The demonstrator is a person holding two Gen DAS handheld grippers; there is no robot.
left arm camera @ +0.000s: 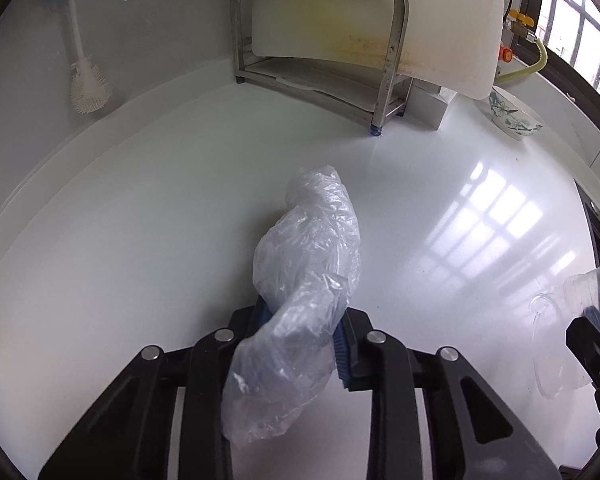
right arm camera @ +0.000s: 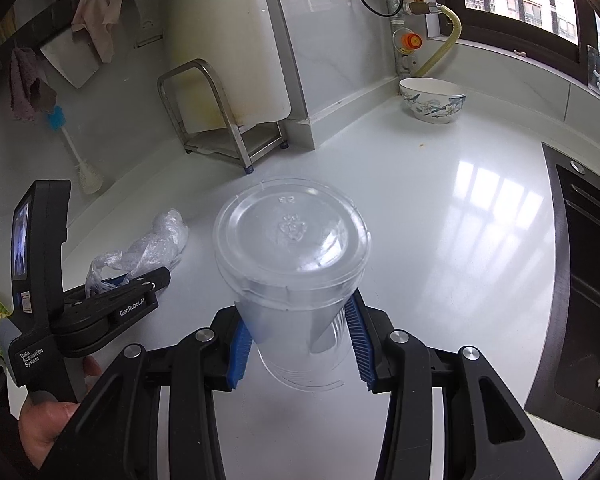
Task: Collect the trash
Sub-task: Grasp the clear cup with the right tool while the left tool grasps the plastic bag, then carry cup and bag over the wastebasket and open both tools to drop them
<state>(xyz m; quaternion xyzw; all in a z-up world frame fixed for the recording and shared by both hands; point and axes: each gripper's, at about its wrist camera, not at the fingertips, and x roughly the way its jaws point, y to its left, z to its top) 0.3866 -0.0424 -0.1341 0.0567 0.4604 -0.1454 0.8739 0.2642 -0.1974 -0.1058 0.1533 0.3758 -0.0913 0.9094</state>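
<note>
My left gripper [left arm camera: 300,320] is shut on a crumpled clear plastic bag [left arm camera: 308,248], which sticks out ahead of the blue pads and hangs back over them. The bag also shows in the right wrist view [right arm camera: 156,246], held in the left gripper [right arm camera: 140,280] just above the white counter [left arm camera: 140,220]. My right gripper [right arm camera: 298,332] is shut on a clear plastic cup with a flat lid [right arm camera: 292,252], gripped by its tapered body with the lid facing away. The cup's edge shows at the right of the left wrist view [left arm camera: 556,340].
A steel rack [left arm camera: 320,48] with a white cutting board stands at the back wall. A bottle brush [left arm camera: 86,84] leans at the back left. A flowered bowl [right arm camera: 432,100] sits in the far corner. A black cooktop [right arm camera: 580,280] lies to the right.
</note>
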